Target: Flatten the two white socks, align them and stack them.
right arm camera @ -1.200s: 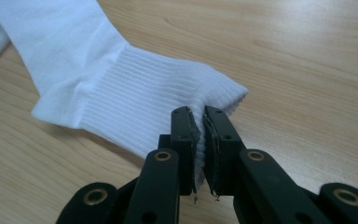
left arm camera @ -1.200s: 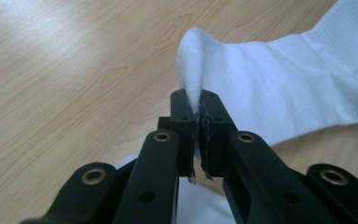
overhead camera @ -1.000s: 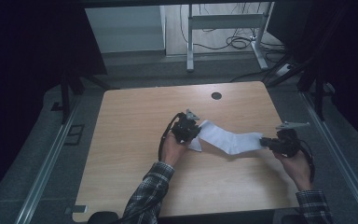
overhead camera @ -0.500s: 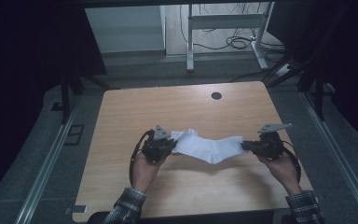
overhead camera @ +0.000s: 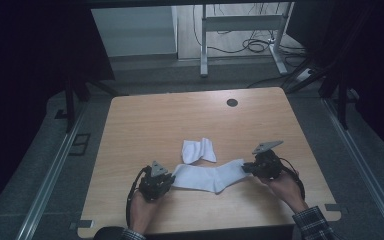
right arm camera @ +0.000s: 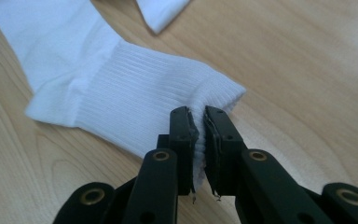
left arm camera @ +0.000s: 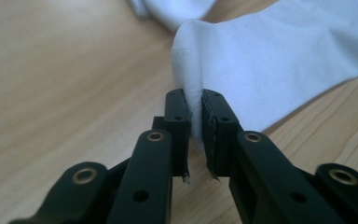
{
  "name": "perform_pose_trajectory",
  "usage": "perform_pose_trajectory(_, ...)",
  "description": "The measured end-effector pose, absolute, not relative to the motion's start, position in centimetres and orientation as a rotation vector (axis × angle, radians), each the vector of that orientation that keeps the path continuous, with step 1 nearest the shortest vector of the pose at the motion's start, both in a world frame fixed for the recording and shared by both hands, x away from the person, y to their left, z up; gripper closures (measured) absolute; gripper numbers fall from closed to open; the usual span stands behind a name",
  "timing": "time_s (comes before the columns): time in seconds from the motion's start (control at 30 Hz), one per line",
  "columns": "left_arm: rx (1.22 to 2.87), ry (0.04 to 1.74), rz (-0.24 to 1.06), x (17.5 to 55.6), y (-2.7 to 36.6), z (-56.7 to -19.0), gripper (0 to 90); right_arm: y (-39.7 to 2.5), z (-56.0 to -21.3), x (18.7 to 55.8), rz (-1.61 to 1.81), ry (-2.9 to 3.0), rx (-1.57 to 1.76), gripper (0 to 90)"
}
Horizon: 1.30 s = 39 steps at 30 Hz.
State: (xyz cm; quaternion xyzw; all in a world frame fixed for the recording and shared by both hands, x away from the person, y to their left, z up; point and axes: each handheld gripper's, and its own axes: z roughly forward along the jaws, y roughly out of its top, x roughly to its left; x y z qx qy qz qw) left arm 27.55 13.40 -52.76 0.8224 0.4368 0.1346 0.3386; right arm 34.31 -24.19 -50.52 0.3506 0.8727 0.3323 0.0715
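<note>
While 2 white socks lie on table, L gripper (overhead camera: 166, 181) & R gripper (overhead camera: 248, 167) jaws each pinch nearer sock (overhead camera: 207, 177).

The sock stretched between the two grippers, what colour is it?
White, the sock has a ribbed cuff; clearest in the right gripper view.

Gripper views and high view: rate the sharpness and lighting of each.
High view: table evenly lit, surroundings nearly black. Left gripper view: sock overexposed and soft, left gripper sharper. Right gripper view: the sock's ribbing crisp near the right gripper, wood at the far right glary.
</note>
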Motion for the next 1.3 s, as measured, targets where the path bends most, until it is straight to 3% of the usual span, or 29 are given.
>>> perform_pose_trajectory(0.17,2.094,1.150,0.405,28.2,13.9,-51.5,59.4,-24.8,-50.2,34.4,1.024,2.591,1.056,72.1)
perform_pose_trajectory(0.37,2.075,1.134,0.400,30.9,13.6,-49.5,55.7,-26.8,-49.9,35.0,1.043,2.534,1.104,64.1)
perform_pose_trajectory(0.6,2.129,1.104,0.400,34.8,10.9,-49.0,58.1,-28.8,-51.1,35.9,0.967,2.483,1.162,54.6)
perform_pose_trajectory(0.77,2.160,1.127,0.375,37.0,9.5,-50.0,63.1,-30.0,-52.0,36.3,0.934,2.459,1.192,52.5)
perform_pose_trajectory(1.0,2.191,1.173,0.365,38.6,8.9,-51.9,62.2,-30.6,-52.5,36.5,0.930,2.465,1.196,50.6)
perform_pose_trajectory(1.1,2.224,1.158,0.397,38.5,8.6,-52.3,67.4,-30.7,-52.6,36.5,0.948,2.464,1.206,49.2)
perform_pose_trajectory(1.23,2.207,1.154,0.379,38.5,8.6,-51.7,83.6,-30.9,-52.7,36.6,0.974,2.460,1.211,48.6)
perform_pose_trajectory(1.3,2.203,1.143,0.374,38.4,8.5,-51.1,84.7,-31.0,-52.7,36.6,0.986,2.459,1.216,48.4)
